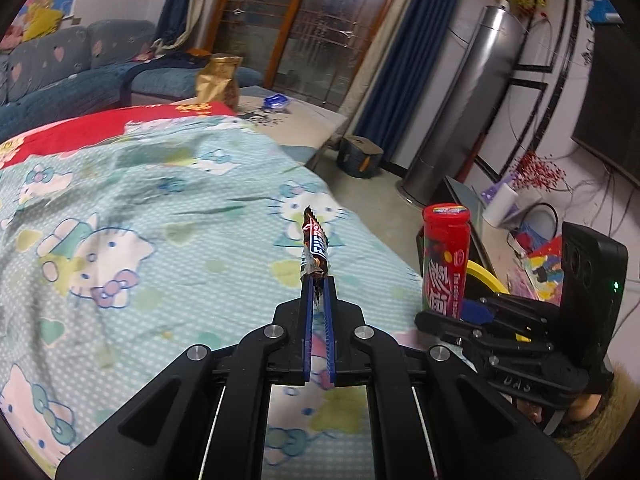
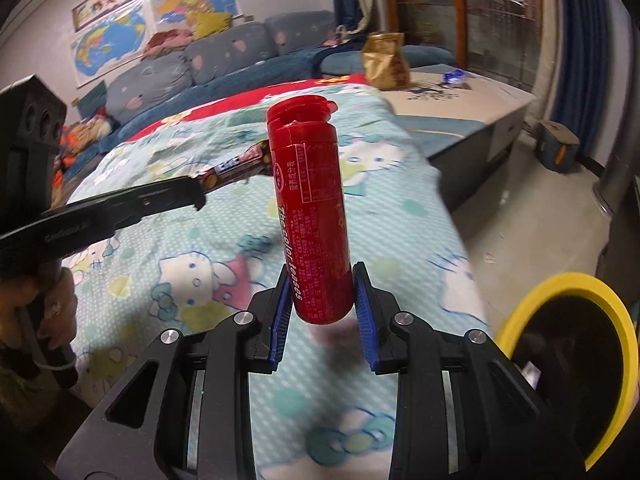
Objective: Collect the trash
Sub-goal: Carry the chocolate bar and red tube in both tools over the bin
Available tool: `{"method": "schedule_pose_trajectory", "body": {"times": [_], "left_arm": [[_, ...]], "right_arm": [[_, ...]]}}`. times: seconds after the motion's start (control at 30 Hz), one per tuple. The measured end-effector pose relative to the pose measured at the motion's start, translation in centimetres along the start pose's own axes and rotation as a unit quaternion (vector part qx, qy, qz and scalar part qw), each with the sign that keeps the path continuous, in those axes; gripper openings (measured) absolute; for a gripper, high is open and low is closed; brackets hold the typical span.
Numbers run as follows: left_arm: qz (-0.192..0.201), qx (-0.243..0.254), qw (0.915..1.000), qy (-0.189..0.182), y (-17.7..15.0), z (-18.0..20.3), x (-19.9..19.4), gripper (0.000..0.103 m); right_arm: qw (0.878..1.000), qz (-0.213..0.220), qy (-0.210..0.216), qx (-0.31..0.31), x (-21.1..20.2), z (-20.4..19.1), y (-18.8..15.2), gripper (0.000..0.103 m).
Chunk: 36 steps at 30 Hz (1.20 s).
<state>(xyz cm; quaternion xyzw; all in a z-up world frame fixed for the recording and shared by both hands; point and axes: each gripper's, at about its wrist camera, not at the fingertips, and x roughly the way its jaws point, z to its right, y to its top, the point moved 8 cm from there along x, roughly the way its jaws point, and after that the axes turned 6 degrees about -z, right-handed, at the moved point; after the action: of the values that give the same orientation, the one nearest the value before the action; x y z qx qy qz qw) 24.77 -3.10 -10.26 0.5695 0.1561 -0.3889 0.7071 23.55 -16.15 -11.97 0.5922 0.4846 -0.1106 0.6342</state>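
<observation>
My left gripper (image 1: 319, 280) is shut on a brown and blue snack wrapper (image 1: 315, 246) and holds it upright above the Hello Kitty cloth (image 1: 160, 220). The wrapper (image 2: 240, 164) and left gripper (image 2: 200, 190) also show at the left of the right wrist view. My right gripper (image 2: 320, 276) is shut on a red candy tube (image 2: 310, 216), held upright above the cloth. The tube (image 1: 445, 258) and right gripper (image 1: 472, 312) show at the right of the left wrist view. A yellow-rimmed bin (image 2: 572, 356) stands low at the right, its rim (image 1: 486, 276) behind the tube.
A gold bag (image 1: 218, 80) and a blue wrapper (image 1: 276, 101) lie on the far table (image 2: 480, 92), with dark crumbs. A sofa (image 2: 224, 56) runs behind the table. A grey tower unit (image 1: 464, 100) and a dark box (image 1: 360, 156) stand on the floor.
</observation>
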Motion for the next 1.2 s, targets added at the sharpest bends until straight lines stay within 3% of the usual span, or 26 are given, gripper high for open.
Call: {"method": "schedule_pose_trajectory", "body": {"times": [0.67, 1.2], "left_arm": [[-0.012, 0.074, 0.9966, -0.035, -1.9, 8.8, 0.8, 0.001], [-0.026, 0.131, 0.9888, -0.067, -2.9, 15.2, 2.4, 0.001]], "right_arm": [[0.995, 0.025, -0.045, 0.084, -4.5, 7.3, -3.4, 0.022], [0.982, 0.047, -0.086, 0.159, -7.8, 13.7, -6.1, 0.022]]}}
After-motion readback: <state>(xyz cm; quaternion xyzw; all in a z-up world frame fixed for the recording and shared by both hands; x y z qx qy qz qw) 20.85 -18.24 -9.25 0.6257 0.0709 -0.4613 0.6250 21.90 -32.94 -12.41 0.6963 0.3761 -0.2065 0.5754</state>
